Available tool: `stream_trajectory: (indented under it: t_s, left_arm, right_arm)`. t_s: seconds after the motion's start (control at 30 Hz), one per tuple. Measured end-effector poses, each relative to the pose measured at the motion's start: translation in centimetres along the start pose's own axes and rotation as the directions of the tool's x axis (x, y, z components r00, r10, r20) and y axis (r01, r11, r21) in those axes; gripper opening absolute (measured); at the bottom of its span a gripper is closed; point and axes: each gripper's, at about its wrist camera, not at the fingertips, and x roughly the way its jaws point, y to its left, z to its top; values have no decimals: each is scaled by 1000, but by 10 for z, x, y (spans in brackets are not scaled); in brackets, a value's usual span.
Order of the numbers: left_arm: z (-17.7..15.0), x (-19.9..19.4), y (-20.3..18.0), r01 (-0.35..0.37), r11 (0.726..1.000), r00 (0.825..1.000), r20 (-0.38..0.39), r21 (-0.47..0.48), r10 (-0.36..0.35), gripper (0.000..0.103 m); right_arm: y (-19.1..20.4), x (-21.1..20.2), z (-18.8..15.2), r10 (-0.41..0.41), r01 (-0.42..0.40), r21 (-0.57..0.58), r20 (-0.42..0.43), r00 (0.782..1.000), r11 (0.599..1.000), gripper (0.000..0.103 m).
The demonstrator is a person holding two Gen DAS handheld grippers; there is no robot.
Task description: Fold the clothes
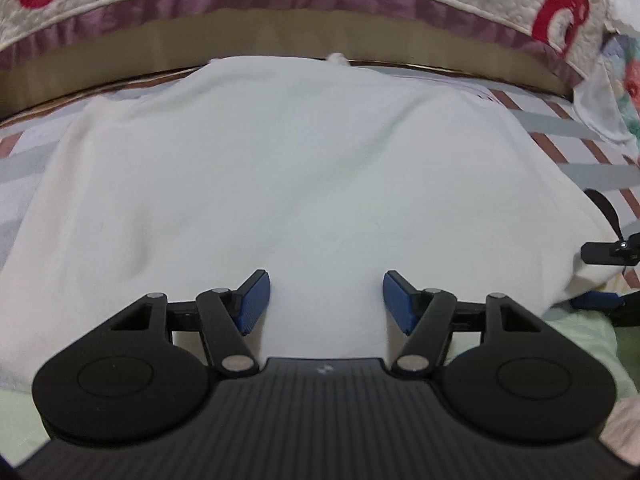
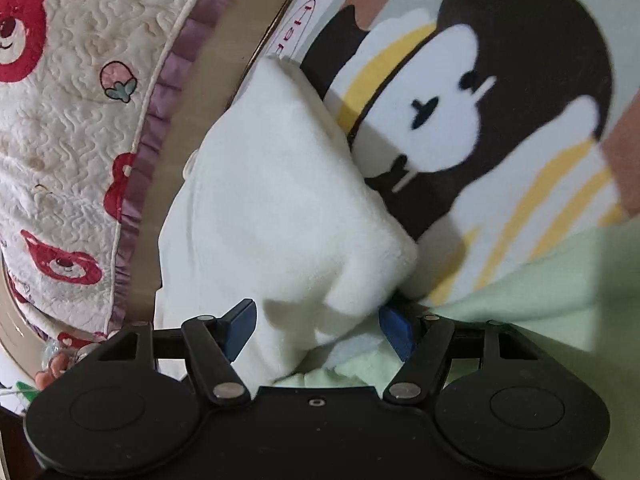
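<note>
The white garment (image 1: 280, 168) lies spread ahead of the open left claw (image 1: 326, 300), under its parted fingers.

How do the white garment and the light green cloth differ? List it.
The white garment is plain white and lies in a thick folded bundle; the light green cloth is pale green and lies flatter. The white garment reaches between the right tongs; the green cloth lies beneath its near end. Both look soft.
</note>
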Motion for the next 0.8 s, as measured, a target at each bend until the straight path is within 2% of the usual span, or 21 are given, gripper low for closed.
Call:
stream_trajectory:
  t_s: [0.17, 0.23, 0.33, 0.43, 0.53, 0.6, 0.63, 0.67, 0.73, 0.8]
  left_arm:
    - [-1, 0, 9, 23, 998, 1000, 14, -60, -22, 62]
    - [-2, 3, 7, 18, 998, 1000, 7, -57, -18, 62]
    - [1, 9, 4, 12, 999, 1000, 4, -48, -12, 63]
    - [0, 12, -3, -23, 1000, 1000, -7, 8, 23, 64]
    - [1, 14, -5, -37, 999, 999, -11, 20, 37, 64]
    - [1, 13, -3, -31, 999, 999, -12, 9, 31, 65]
    - [1, 13, -2, -27, 1000, 1000, -13, -1, 27, 65]
    - [2, 12, -1, -21, 1000, 1000, -15, -12, 21, 65]
    - [2, 11, 1, -10, 999, 1000, -17, -33, 10, 65]
    - [3, 10, 3, 2, 999, 1000, -22, -48, -3, 65]
  right_arm:
    - [-1, 5, 1, 42, -46, 53, 72, 996, 998, 74]
    - [-9, 2, 4, 99, -115, 127, 126, 987, 985, 74]
    - [-24, -1, 11, 164, -211, 264, 189, 968, 941, 75]
    - [-9, 8, 13, 145, -178, 211, 164, 976, 961, 74]
    - [19, 20, 6, 86, -91, 41, 127, 988, 995, 74]
    - [28, 25, 4, 77, -73, -35, 116, 990, 997, 59]
    - [28, 26, 3, 84, -79, -50, 119, 989, 996, 36]
    - [27, 23, 4, 95, -87, -59, 144, 985, 994, 26]
    - [30, 16, 3, 115, -101, -86, 185, 976, 991, 24]
    - [52, 10, 0, 109, -66, -198, 215, 970, 978, 23]
